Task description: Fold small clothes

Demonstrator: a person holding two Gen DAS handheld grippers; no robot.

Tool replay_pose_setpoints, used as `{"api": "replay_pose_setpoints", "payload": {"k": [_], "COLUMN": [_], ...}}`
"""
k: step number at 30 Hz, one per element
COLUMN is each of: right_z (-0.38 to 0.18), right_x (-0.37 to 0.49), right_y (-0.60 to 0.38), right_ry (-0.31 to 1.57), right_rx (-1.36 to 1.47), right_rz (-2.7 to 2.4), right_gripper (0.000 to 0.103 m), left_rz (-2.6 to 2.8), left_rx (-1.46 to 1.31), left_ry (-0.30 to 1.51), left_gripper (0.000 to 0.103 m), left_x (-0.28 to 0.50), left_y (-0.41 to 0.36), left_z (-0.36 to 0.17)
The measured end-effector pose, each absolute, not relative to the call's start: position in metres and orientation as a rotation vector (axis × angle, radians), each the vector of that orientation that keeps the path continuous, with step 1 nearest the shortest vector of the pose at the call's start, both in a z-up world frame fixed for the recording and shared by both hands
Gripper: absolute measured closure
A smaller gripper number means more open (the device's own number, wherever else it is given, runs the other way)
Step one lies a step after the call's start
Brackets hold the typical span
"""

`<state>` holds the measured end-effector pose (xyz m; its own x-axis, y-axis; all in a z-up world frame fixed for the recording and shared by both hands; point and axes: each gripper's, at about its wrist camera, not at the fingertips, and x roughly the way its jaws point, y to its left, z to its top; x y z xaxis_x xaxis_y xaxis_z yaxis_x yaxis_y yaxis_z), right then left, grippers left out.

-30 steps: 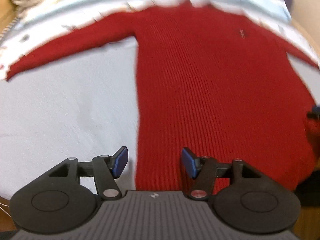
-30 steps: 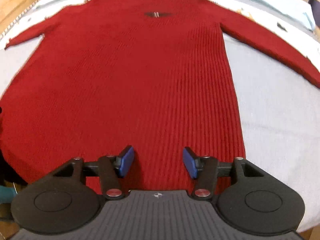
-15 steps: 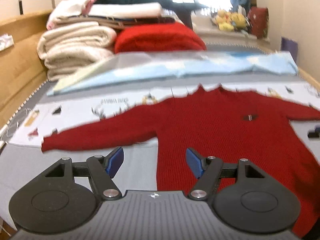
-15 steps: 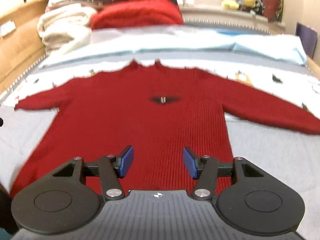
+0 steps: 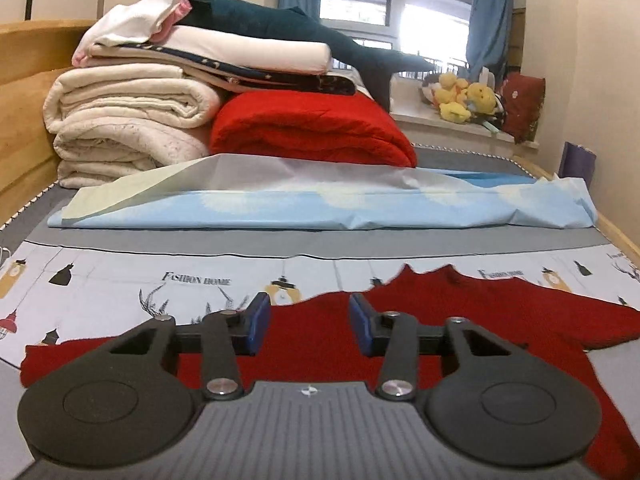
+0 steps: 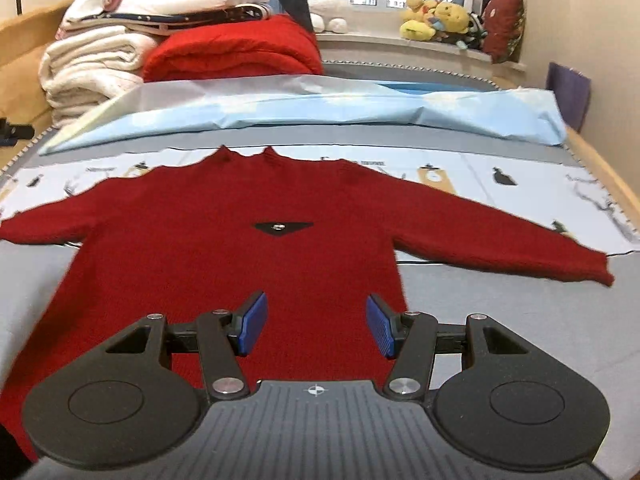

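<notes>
Red knit sweater [image 6: 224, 264] is lying flat, front up, on the bed, over a grey sheet [image 6: 500, 320] and a printed white cloth [image 6: 480, 176]. Long axis is running straight away from the cameras: hem nearest, collar [image 6: 246, 154] pointing toward the window end. Both sleeves are spreading out sideways, roughly square to the body; right cuff [image 6: 596, 270] is resting on the grey sheet. A small dark diamond badge [image 6: 283, 227] is sitting mid-chest. Right tongs [image 6: 316, 326] are hovering over the lower right part of the body, blue pads [image 6: 250, 322] standing apart, nothing between them, not touching the knit. Left tongs [image 5: 308, 322] are sitting higher and shallower, looking over the left shoulder and sleeve [image 5: 100, 356]; jaws have just been closing in but are still gapped, holding nothing. Beyond the collar a pale blue folded sheet [image 6: 320, 108] is lying across the bed. Behind it, a stack: cream blankets [image 5: 128, 120], red blanket [image 5: 312, 128], white bedding, dark teal plush shark [image 5: 288, 28] on top. Yellow plush toys [image 5: 464, 100] are sitting on the windowsill.
</notes>
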<state>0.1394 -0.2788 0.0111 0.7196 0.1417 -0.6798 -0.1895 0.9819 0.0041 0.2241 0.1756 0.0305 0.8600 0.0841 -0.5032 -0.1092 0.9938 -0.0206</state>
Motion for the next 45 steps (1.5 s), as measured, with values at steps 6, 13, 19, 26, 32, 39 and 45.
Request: {"api": "replay_pose_setpoints", "payload": {"k": [6, 13, 19, 26, 32, 39, 45], "right_z": [0.032, 0.102, 0.131, 0.068, 0.095, 0.080, 0.070], "right_x": [0.127, 0.163, 0.223, 0.259, 0.279, 0.308, 0.313], "right_y": [-0.269, -0.221, -0.168, -0.162, -0.193, -0.224, -0.239], "right_ry": [0.612, 0.492, 0.392, 0.553, 0.425, 0.537, 0.576], "right_rx": [-0.138, -0.110, -0.129, -0.179, -0.180, -0.160, -0.100], "right_rz": [0.194, 0.316, 0.410, 0.397, 0.412, 0.288, 0.257], "right_gripper": [0.047, 0.046, 0.037, 0.034, 0.034, 0.054, 0.059], "left_rz": [0.174, 0.246, 0.341, 0.491, 0.622, 0.741, 0.810], "left_rx": [-0.256, -0.294, -0.339, -0.562, -0.686, -0.892, -1.005], "left_ry": [0.562, 0.609, 0.652, 0.731, 0.794, 0.830, 0.804], "left_gripper": [0.080, 0.080, 0.080, 0.079, 0.076, 0.059, 0.059], "left_x": [0.248, 0.258, 0.256, 0.254, 0.246, 0.230, 0.217], "left_y": [0.238, 0.263, 0.286, 0.350, 0.396, 0.434, 0.455], "left_z": [0.024, 0.015, -0.002, -0.033, -0.065, -0.103, -0.124]}}
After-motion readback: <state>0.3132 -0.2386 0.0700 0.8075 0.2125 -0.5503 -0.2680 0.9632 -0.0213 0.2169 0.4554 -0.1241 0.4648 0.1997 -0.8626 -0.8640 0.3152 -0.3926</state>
